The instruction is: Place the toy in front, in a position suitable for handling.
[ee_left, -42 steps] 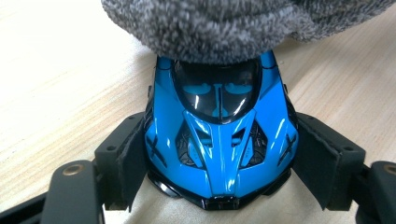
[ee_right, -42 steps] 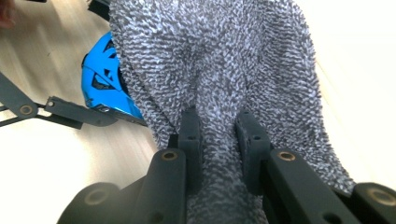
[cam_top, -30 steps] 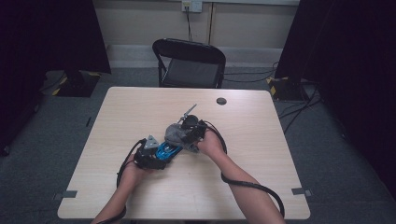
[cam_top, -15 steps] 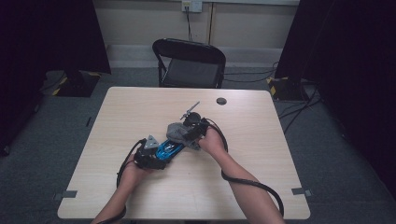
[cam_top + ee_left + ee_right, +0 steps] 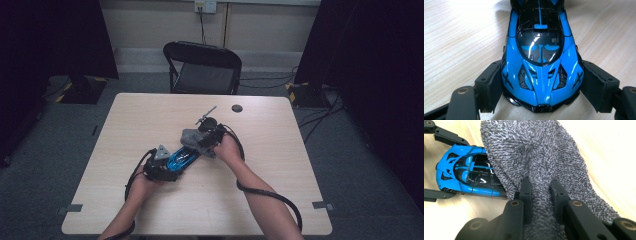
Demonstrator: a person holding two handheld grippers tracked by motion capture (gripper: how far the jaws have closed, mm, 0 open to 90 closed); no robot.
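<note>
A glossy blue and black toy car [image 5: 541,65] lies on the wooden table [image 5: 280,165], nose toward my left gripper [image 5: 541,80]. That gripper's pads [image 5: 495,82] press on both sides of the car's front. In the high view the car [image 5: 180,158] lies slantwise between the two hands, held by the left gripper [image 5: 170,165]. My right gripper [image 5: 540,190] is shut on a bunched grey terry cloth [image 5: 534,152]. The cloth drapes over the car's rear [image 5: 461,177] and hides it. From above, the cloth [image 5: 191,137] sits just ahead of the right gripper [image 5: 206,141].
A thin metal rod-like tool [image 5: 206,114] and a small black disc [image 5: 237,108] lie on the far part of the table. A black folding chair [image 5: 202,67] stands behind the far edge. Cables [image 5: 272,195] trail from both grippers toward the near edge.
</note>
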